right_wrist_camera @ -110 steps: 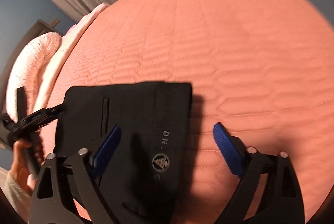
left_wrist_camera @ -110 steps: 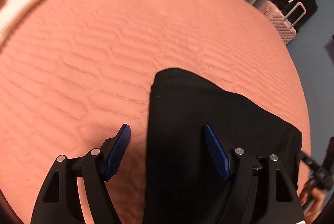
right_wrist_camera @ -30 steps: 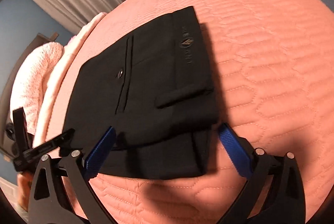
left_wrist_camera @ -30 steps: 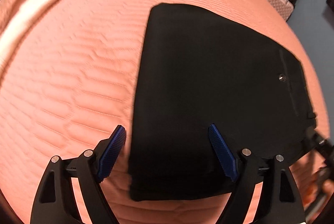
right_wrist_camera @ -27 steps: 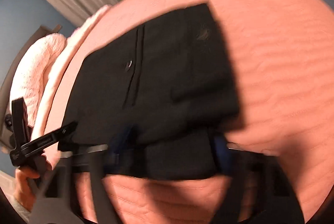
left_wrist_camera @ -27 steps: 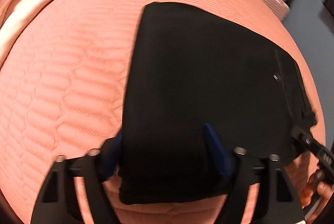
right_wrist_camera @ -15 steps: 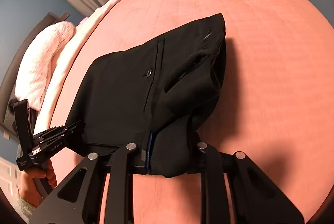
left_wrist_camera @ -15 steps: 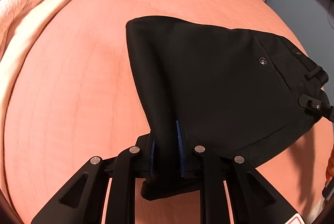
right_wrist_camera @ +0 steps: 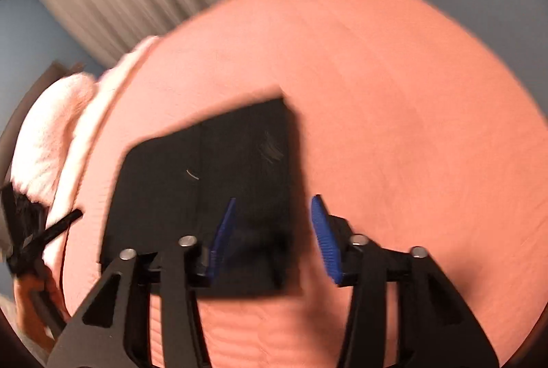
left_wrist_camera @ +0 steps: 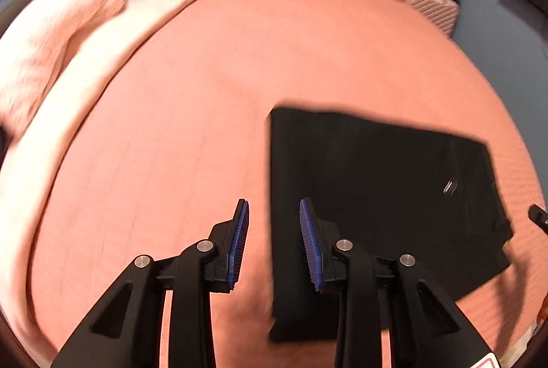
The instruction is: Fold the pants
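On my left I noted a pale pink blanket (left_wrist_camera: 51, 59) along the edge of the salmon quilted bedspread (left_wrist_camera: 205, 94). My left gripper (left_wrist_camera: 274, 231) hung above the spread, jaws parting and released, nothing pinched between the pads. The folded black pants (left_wrist_camera: 376, 196) lay flat just right of it, while my right gripper (right_wrist_camera: 274, 231) stood above their right edge, jaws also opening, gripping nothing.

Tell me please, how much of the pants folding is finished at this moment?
Done: the pants lie folded into a flat rectangle on the bed. In hand: nothing; the left gripper and right gripper are opening, empty. Left: probably only pulling away.
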Available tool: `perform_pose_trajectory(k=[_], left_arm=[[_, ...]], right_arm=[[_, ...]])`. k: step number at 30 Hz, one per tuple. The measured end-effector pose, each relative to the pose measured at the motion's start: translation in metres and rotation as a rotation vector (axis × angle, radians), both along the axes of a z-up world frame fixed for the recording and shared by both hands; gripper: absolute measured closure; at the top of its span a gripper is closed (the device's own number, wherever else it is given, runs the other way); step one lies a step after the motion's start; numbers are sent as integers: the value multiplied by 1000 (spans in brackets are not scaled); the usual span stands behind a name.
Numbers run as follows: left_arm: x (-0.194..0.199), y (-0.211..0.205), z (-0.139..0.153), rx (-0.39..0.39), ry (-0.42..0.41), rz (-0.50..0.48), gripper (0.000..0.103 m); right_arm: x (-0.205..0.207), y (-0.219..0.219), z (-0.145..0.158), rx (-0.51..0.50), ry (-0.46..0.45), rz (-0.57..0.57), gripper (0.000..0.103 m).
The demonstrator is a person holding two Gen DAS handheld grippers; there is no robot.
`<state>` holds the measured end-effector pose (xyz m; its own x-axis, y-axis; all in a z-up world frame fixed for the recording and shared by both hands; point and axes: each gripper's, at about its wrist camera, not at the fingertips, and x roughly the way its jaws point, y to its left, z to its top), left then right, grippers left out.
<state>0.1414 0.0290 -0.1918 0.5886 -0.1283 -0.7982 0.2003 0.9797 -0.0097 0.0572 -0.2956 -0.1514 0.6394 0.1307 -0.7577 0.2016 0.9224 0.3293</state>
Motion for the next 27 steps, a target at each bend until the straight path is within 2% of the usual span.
perform_pose_trajectory(k=[2, 4, 6, 7, 8, 9, 10, 11, 12, 13, 14, 15, 16, 18, 19, 20, 21, 23, 24, 25, 27], left_arm=[[30, -22, -5, -18, 30, -57, 71], [65, -39, -25, -3, 86, -74, 71], [93, -42, -68, 85, 172, -50, 69], [95, -40, -78, 78, 181, -57, 69], [94, -37, -74, 69, 148, -61, 69], [94, -36, -67, 88, 152, -70, 70], [89, -35, -53, 119, 119, -74, 70], [86, -37, -41, 106, 66, -84, 70], [83, -35, -36, 104, 30, -85, 69], [86, -35, -41, 132, 36, -81, 69], [95, -38, -57, 179, 92, -87, 69], [100, -31, -68, 201, 141, -87, 69], [95, -25, -65, 185, 126, -80, 69], [78, -14, -44, 139, 97, -54, 70], [65, -8, -36, 104, 82, -51, 68], [58, -4, -30, 89, 77, -39, 56], [54, -8, -25, 72, 75, -27, 51], [50, -10, -19, 43, 68, -10, 51], [42, -1, -16, 42, 71, -3, 51], [27, -15, -14, 43, 75, 1, 50], [-4, -18, -4, 44, 59, -4, 35]], right_arm=[[41, 30, 6, -40, -28, 128, 67], [71, 43, -2, -55, -21, 186, 67], [111, 40, -38, -61, 74, 194, 69], [121, 27, -61, -95, 157, 159, 70], [126, 22, -65, -91, 162, 135, 91], [121, 11, -58, -74, 143, 84, 93], [115, 5, -46, -59, 107, 38, 88], [106, 1, -32, -30, 37, 21, 88], [103, 5, -30, -44, 18, 55, 88], [109, 10, -42, -99, 78, 96, 89], [114, 9, -59, -152, 166, 110, 92], [109, -1, -66, -145, 170, 100, 93], [99, -6, -57, -135, 152, 43, 93], [71, -5, -33, -135, 85, 21, 88], [54, 8, -23, -163, 52, 58, 88], [45, 15, -23, -187, 53, 85, 88], [37, 24, -31, -221, 82, 129, 88], [19, 28, -62, -281, 182, 155, 90], [9, 25, -58, -267, 167, 129, 90], [-2, 22, -46, -242, 145, 92, 89], [-20, 25, -23, -215, 94, 52, 87]])
